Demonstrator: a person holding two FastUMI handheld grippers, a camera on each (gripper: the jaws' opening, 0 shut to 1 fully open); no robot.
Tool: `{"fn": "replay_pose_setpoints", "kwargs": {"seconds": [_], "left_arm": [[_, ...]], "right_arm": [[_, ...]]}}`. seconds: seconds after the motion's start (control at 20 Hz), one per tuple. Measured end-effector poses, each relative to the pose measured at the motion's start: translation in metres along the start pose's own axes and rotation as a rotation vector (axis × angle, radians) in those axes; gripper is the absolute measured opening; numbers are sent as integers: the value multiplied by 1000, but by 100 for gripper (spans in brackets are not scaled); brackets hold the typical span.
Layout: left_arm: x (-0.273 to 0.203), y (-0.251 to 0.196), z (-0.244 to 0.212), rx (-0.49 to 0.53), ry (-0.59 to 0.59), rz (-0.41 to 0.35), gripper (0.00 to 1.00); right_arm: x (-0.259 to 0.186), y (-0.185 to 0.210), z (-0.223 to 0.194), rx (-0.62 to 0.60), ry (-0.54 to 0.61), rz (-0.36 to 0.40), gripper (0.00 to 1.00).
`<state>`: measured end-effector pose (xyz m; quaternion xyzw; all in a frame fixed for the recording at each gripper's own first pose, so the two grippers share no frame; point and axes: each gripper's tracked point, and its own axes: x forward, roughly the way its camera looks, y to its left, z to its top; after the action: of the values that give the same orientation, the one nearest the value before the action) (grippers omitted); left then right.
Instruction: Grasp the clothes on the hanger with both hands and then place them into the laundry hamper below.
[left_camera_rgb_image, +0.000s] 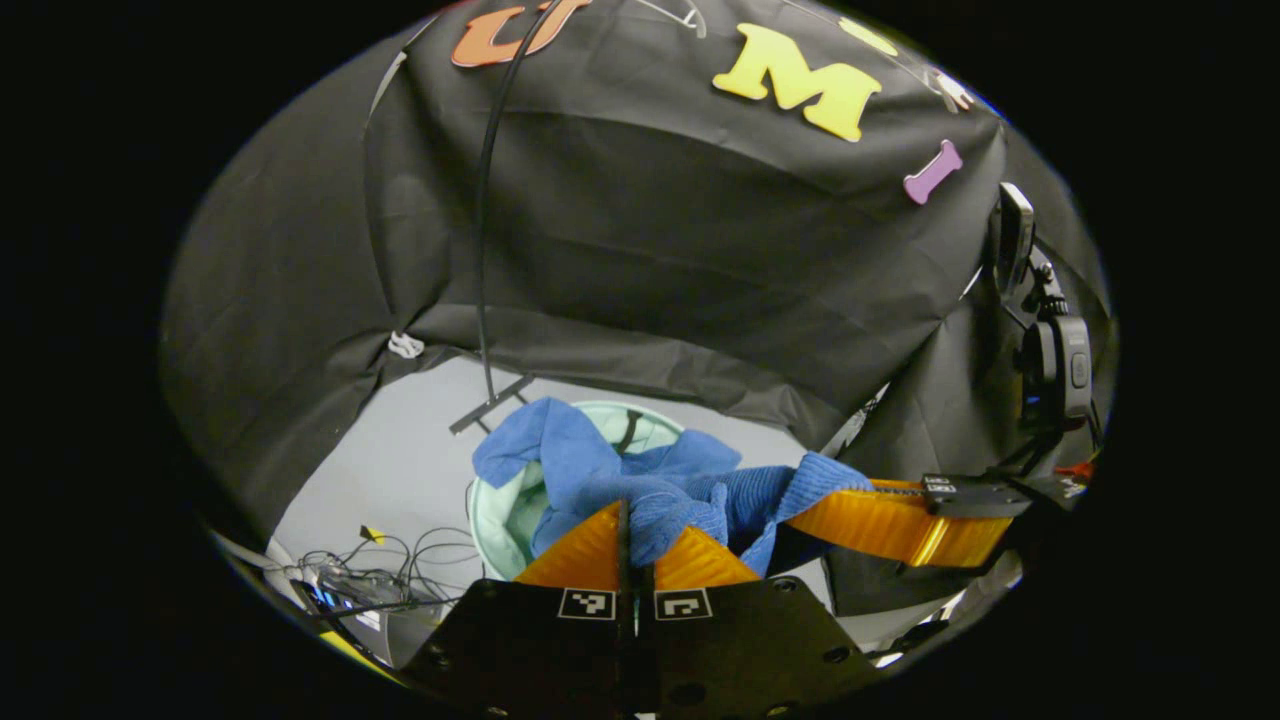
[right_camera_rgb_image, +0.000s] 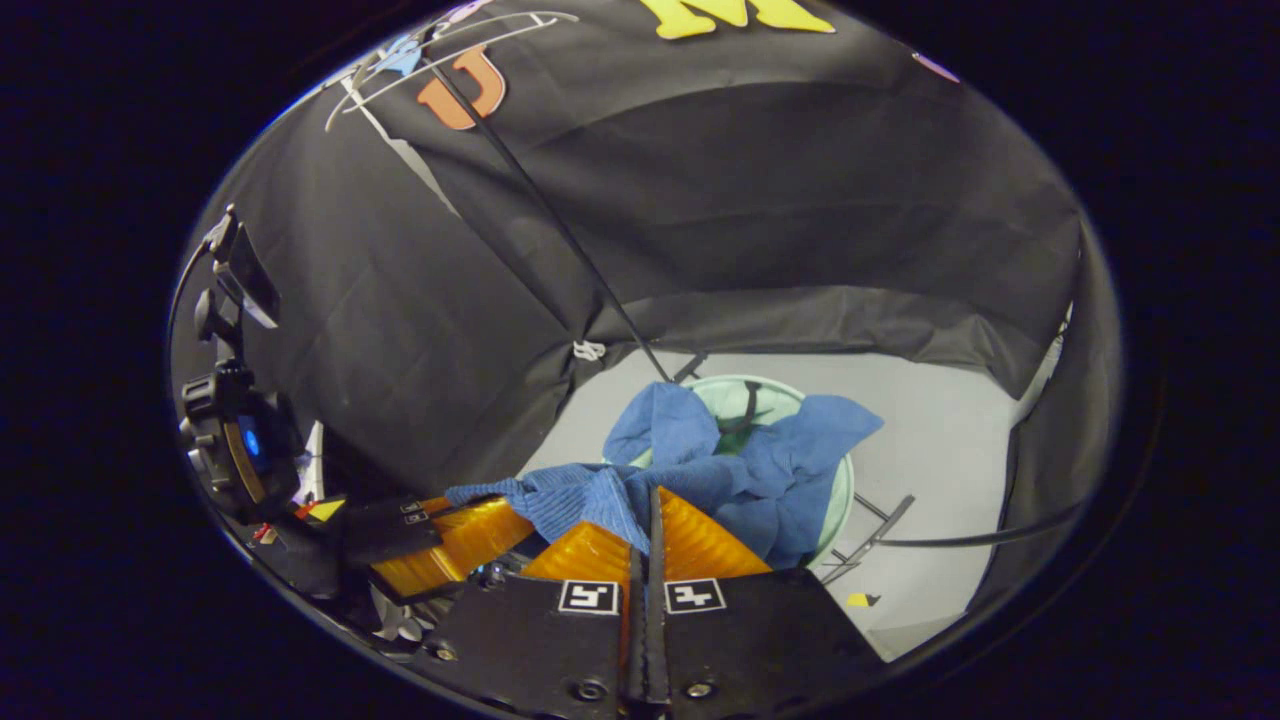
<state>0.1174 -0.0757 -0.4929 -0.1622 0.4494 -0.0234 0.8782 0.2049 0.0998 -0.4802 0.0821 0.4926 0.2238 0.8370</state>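
1. Left gripper (left_camera_rgb_image: 630, 520): fingers pressed together, blue garment (left_camera_rgb_image: 640, 480) pinched between them.
2. Right gripper (right_camera_rgb_image: 650, 510): fingers closed, the same garment pinched.
3. Garment: draped over the rim of the pale green hamper (right_camera_rgb_image: 840, 500), partly inside.
4. Hamper: set on the grey floor (right_camera_rgb_image: 940, 440).

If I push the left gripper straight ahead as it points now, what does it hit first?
Probably the blue garment it already pinches, then the hamper just beyond and below, where the cloth drapes over the rim. Depth is hard to judge in this fisheye view.
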Motion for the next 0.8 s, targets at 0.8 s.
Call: {"fn": "replay_pose_setpoints", "kwargs": {"seconds": [0.8], "left_arm": [[21, 30, -38, -2, 161, 154, 1]], "right_arm": [[21, -32, -21, 52, 94, -131, 5]]}}
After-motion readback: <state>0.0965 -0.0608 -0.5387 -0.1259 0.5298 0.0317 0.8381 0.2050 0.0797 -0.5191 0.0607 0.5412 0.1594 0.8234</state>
